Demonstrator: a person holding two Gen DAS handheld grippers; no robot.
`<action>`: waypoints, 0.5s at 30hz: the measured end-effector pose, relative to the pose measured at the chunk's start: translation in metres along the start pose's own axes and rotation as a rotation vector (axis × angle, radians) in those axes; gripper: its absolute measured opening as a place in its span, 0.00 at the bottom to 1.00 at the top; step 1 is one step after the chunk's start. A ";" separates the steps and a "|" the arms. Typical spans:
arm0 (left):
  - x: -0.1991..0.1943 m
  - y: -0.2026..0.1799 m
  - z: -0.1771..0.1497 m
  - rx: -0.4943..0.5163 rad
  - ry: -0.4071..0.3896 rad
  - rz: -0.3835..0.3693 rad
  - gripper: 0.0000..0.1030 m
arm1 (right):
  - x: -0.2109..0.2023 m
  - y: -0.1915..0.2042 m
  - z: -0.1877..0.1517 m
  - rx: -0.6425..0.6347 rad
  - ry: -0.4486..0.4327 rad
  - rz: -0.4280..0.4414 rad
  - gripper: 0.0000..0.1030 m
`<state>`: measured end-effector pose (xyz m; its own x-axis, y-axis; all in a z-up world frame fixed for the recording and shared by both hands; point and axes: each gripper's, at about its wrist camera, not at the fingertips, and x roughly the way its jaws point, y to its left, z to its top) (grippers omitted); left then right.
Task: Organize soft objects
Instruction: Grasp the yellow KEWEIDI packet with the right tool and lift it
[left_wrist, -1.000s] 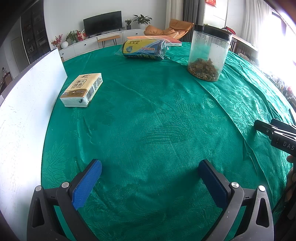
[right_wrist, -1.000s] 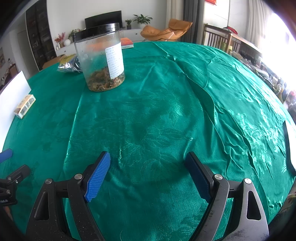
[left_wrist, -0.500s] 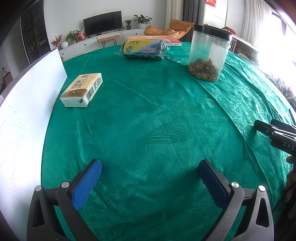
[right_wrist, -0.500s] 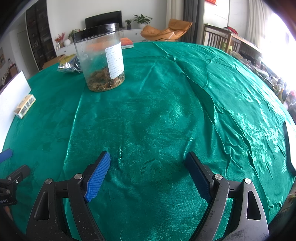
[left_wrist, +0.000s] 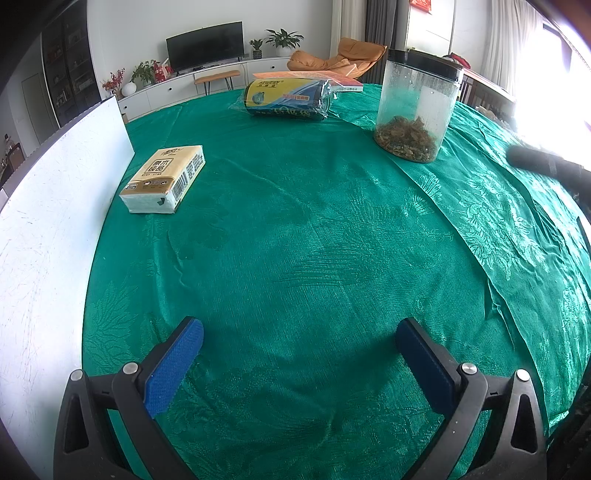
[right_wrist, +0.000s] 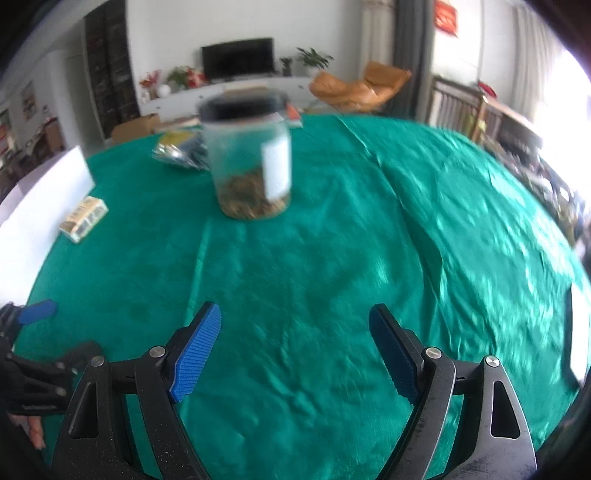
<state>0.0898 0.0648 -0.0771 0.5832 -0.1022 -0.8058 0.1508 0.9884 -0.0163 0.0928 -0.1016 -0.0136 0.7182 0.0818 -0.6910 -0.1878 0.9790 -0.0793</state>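
Observation:
A yellow tissue pack lies on the green tablecloth at the left, next to a white board; it also shows in the right wrist view. A rolled blue and yellow plastic pack lies at the far side, partly hidden behind the jar in the right wrist view. My left gripper is open and empty above the cloth near the front edge. My right gripper is open and empty, with the jar ahead of it.
A clear jar with a black lid holds brown bits and stands at the back right; it is blurred in the right wrist view. A white board runs along the left. The green cloth is creased at the right.
My right gripper has lifted and swung left, so the jar now sits centred ahead and the view is blurred. My left gripper's view has barely changed.

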 end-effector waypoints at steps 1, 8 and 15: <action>0.000 0.000 0.000 0.000 0.000 0.000 1.00 | 0.001 0.012 0.023 -0.070 -0.003 0.034 0.83; 0.000 0.000 0.000 0.000 0.000 0.000 1.00 | 0.080 0.090 0.170 -0.419 0.145 0.122 0.82; -0.001 0.000 0.001 -0.001 -0.001 -0.001 1.00 | 0.200 0.149 0.206 -0.534 0.436 0.022 0.82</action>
<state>0.0901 0.0652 -0.0763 0.5836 -0.1028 -0.8055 0.1503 0.9885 -0.0173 0.3462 0.0987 -0.0154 0.3960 -0.0914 -0.9137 -0.5839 0.7429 -0.3274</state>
